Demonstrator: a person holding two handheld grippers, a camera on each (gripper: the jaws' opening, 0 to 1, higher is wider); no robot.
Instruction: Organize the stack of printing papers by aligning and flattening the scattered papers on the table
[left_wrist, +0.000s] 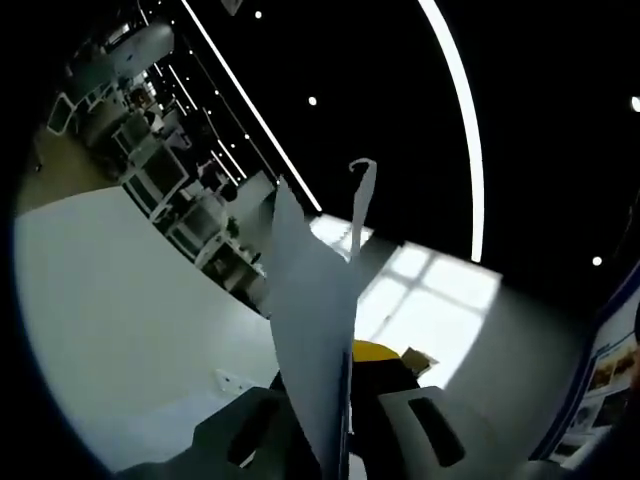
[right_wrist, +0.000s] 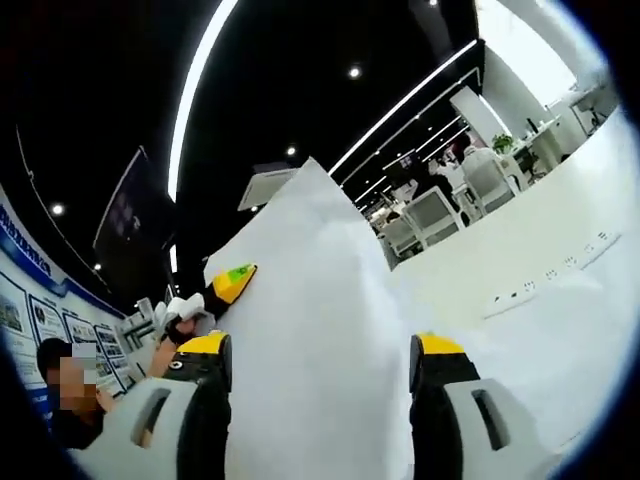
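Office ceiling lights (left_wrist: 462, 120), no legible writing

- The white printing papers (left_wrist: 312, 330) stood edge-on, rising from between the left gripper's jaws.
- In the right gripper view, the papers (right_wrist: 315, 340) spread broad and tilted upward between that gripper's jaws.

The smooth white table top (right_wrist: 560, 340) takes up the right side of the right gripper view, and it's the pale slab (left_wrist: 110, 300) on the left of the left gripper view. Small white socket plates (right_wrist: 510, 297) sit flush in it, in a row.
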